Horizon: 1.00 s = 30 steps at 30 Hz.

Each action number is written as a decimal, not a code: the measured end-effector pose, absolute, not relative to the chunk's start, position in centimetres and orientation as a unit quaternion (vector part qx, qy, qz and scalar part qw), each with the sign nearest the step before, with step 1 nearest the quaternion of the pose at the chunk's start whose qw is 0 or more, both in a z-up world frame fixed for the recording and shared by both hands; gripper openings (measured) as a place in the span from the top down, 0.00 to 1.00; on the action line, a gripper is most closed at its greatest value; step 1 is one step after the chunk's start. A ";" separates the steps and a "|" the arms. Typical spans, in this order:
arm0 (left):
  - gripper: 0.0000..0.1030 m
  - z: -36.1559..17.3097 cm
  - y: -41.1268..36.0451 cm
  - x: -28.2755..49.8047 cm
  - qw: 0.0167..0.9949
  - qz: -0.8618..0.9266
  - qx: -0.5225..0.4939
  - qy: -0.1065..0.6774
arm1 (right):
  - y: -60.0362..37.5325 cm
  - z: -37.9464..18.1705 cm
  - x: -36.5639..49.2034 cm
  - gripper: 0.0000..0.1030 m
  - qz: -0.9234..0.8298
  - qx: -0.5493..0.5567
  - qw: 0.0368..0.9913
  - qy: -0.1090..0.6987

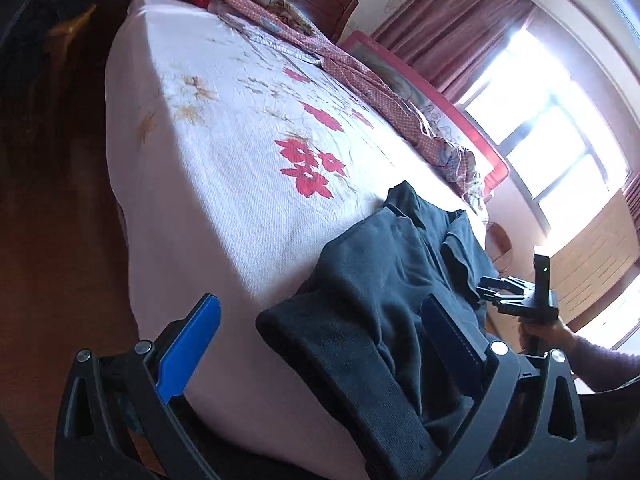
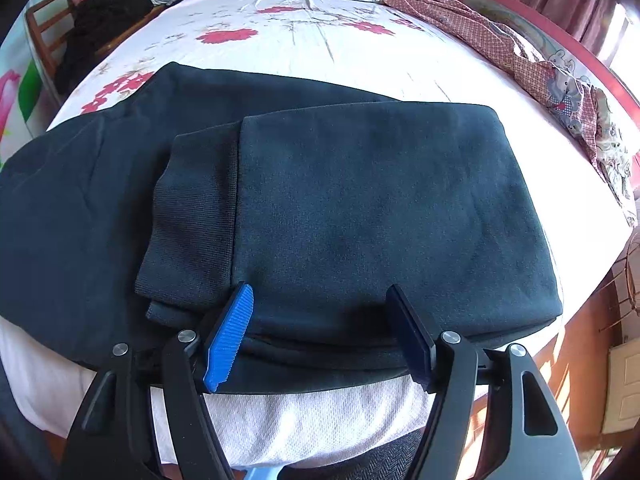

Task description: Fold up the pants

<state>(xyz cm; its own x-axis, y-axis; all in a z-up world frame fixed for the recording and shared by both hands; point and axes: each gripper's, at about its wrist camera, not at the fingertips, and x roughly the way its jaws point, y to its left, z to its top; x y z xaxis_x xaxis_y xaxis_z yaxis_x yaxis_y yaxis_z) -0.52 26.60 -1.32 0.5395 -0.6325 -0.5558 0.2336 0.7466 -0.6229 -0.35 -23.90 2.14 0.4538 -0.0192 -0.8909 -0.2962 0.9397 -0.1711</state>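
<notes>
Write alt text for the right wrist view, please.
Dark folded pants lie on a floral bedspread, ribbed cuff on top. The open right tongs sit at the near edge, gripping nothing.

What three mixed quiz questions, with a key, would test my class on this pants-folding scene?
1. True or false: the pants lie on a floral bedsheet.
2. Multiple choice: the ribbed cuff in the right wrist view is A) hanging off the bed, B) lying on top of the pants, C) clamped by a pad.
3. Fill in: the right hand-held gripper is ____, its pads either side of the folded edge.

Key: 1 true; 2 B; 3 open.
</notes>
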 end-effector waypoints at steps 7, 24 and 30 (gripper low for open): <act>0.30 -3.2 26.4 -0.7 0.830 -0.263 -0.293 0.394 | -23.7 2.2 -0.1 0.33 0.075 -0.164 0.834 0.521; 0.71 2.3 24.1 -0.1 0.818 -0.137 -0.249 0.500 | -17.5 8.1 -5.4 0.10 0.000 -0.215 0.899 0.383; 0.71 5.8 22.8 0.5 0.809 -0.120 -0.247 0.519 | -3.4 9.3 -15.6 0.04 0.252 -0.327 0.870 0.269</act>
<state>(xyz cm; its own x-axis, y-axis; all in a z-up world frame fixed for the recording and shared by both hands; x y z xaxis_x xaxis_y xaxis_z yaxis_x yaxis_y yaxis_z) 0.51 22.75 5.83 0.4321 -0.4510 -0.7809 -0.0612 0.8493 -0.5244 -15.60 -3.39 9.31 0.7280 0.2627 -0.6332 -0.6149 0.6587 -0.4337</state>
